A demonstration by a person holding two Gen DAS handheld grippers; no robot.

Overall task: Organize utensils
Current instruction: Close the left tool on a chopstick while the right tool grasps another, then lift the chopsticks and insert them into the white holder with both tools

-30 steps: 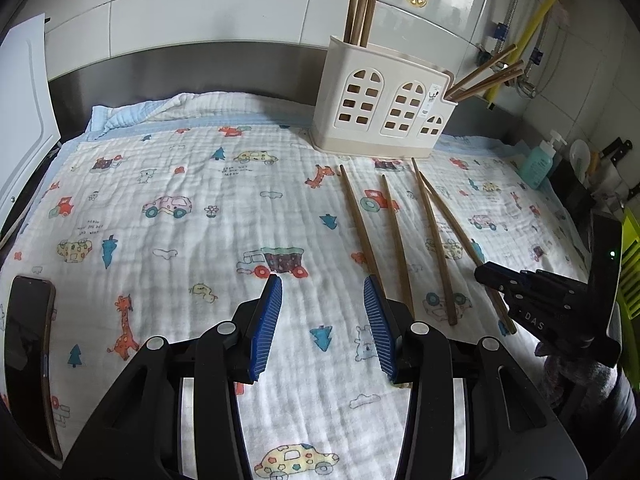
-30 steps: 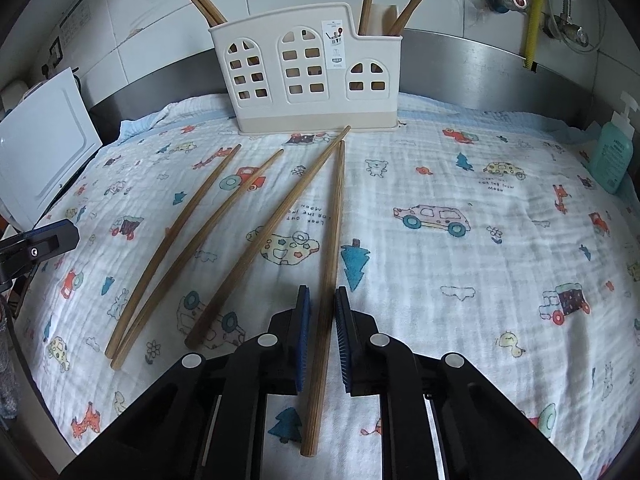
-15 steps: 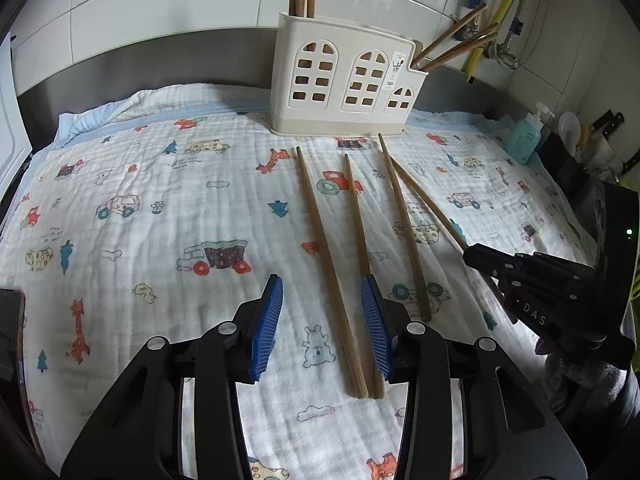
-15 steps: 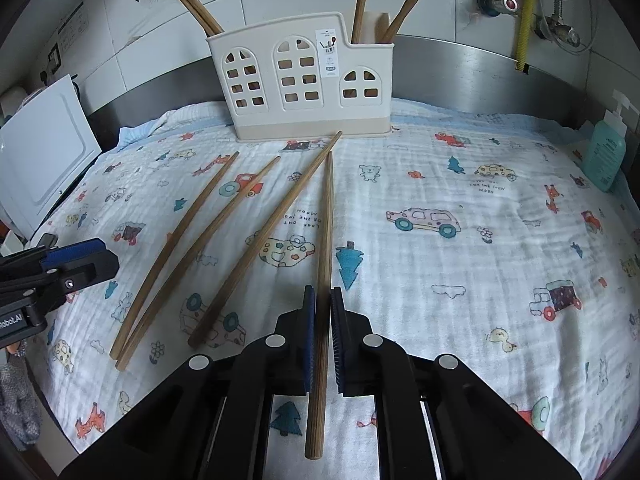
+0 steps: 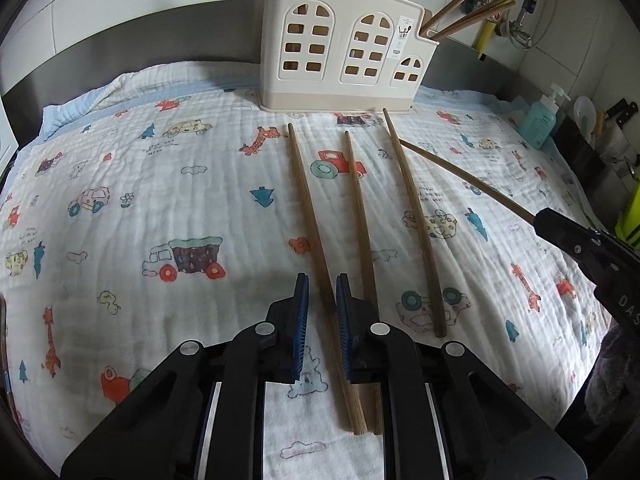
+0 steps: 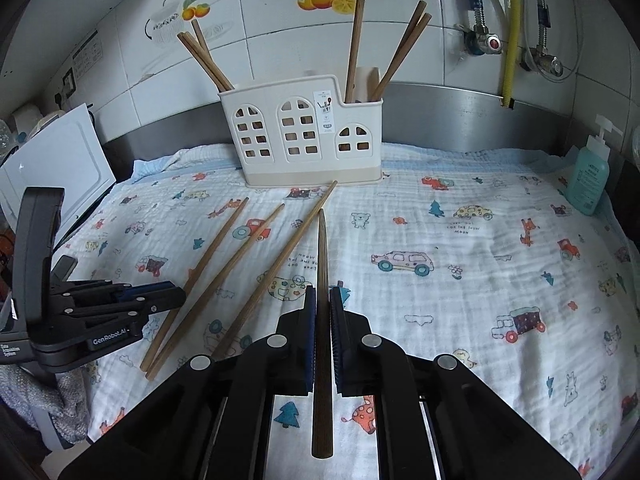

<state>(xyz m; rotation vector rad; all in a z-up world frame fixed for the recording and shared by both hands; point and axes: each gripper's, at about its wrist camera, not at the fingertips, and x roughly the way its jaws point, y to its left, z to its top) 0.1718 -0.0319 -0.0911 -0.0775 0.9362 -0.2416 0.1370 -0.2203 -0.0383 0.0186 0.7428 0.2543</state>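
Three brown chopsticks lie side by side on the printed cloth [image 5: 160,184]. My left gripper [image 5: 322,282] straddles the leftmost chopstick [image 5: 306,204]; its jaws are closing, and a gap still shows at the left pad. My right gripper [image 6: 322,300] is shut on a fourth chopstick [image 6: 322,240], lifted off the cloth and pointing at the cream utensil holder [image 6: 300,132]. That holder [image 5: 348,52] stands at the back with several chopsticks upright in it. The right gripper [image 5: 560,236] also shows at the right of the left wrist view, and the left gripper [image 6: 172,298] at the left of the right wrist view.
A green soap bottle [image 6: 588,172] stands at the cloth's back right corner, with knives [image 5: 624,108] beyond it. A white board [image 6: 52,168] leans at the left. A steel backsplash and tiled wall with pipes [image 6: 508,40] close the back.
My left gripper moved right and down over the leftmost chopstick, and its jaws narrowed around it. My right gripper closed fully on its chopstick and raised it off the cloth.
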